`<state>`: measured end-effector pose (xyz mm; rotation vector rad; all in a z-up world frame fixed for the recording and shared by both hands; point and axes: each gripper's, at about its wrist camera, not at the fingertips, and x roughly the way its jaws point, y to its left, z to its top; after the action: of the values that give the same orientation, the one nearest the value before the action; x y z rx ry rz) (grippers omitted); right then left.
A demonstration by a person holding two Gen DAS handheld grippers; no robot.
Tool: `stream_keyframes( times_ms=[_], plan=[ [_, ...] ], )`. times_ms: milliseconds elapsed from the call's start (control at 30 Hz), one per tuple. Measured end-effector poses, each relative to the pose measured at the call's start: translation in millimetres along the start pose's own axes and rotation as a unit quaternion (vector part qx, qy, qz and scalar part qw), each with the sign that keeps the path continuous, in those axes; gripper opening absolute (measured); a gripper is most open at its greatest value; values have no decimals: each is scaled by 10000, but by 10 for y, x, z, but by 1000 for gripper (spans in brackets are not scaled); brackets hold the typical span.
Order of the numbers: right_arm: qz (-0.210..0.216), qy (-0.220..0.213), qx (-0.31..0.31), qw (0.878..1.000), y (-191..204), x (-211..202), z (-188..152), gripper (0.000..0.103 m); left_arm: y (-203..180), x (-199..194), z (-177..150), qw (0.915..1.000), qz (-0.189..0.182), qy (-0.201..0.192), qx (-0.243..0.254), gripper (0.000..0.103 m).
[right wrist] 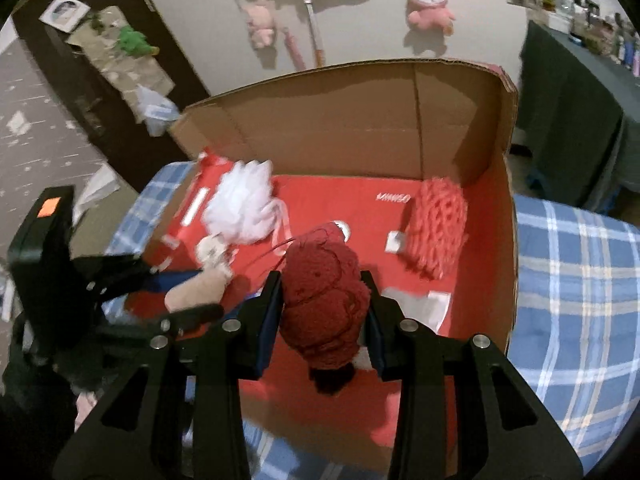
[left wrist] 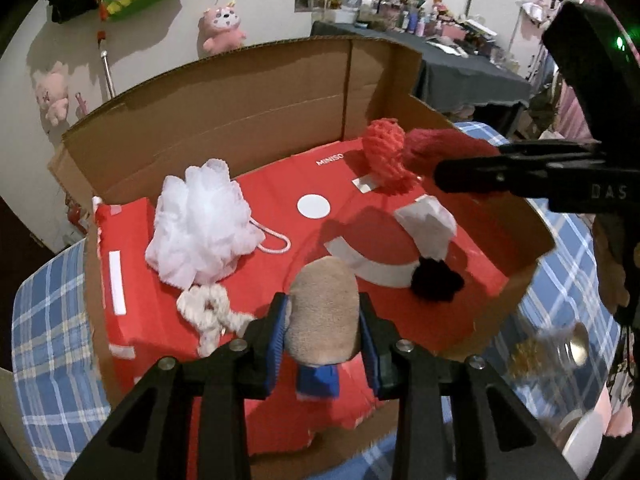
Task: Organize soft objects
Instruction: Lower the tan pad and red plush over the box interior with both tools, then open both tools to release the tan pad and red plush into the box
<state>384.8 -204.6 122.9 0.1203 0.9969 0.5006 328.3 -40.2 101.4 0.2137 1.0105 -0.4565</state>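
Note:
An open cardboard box (left wrist: pixel 240 92) lined with red paper lies on a blue plaid cloth (left wrist: pixel 48 320). My left gripper (left wrist: pixel 322 308) is shut on a beige plush toy (left wrist: pixel 324 320) with a blue end, above the box's near side. My right gripper (right wrist: pixel 324 284) is shut on a dark red yarn ball (right wrist: pixel 324 304), which hangs over the box (right wrist: pixel 340 120). Inside lie a white bath pouf (left wrist: pixel 200 224), a cream twisted scrunchie (left wrist: pixel 208 316), an orange-red knit piece (right wrist: pixel 438 228) and a red-and-white hat with a black pompom (left wrist: pixel 400 248).
The box's tall flaps rise at the back and right. Pink plush toys (right wrist: pixel 430 4) hang on the wall behind. A dark-covered table (left wrist: pixel 460 68) crowded with small items stands at the back right. Blurred shiny objects (left wrist: pixel 568 344) sit on the cloth to the box's right.

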Motion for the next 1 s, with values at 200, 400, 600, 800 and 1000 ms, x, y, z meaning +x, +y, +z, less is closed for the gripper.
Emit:
stream_keyframes(
  times_ms=[200,400,600,800,1000],
  plan=[
    [-483,259,30,9985,27,328,261,35,45,300,204,9992,222,315,-128,37],
    [-866,731,-118,9935,58,721,407,35,63,574,322,9971,505,557,-137,39],
    [-952,928,45,9911,-39,958,419,36,86,713,362,9963,558,624,-178,41],
    [-972,1033,54,9899,-135,1047,401,37,124,756,370,9959,606,627,-243,43],
    [-947,1103,-40,9894,-158,1089,352,38,135,789,363,9959,636,613,-210,47]
  ],
)
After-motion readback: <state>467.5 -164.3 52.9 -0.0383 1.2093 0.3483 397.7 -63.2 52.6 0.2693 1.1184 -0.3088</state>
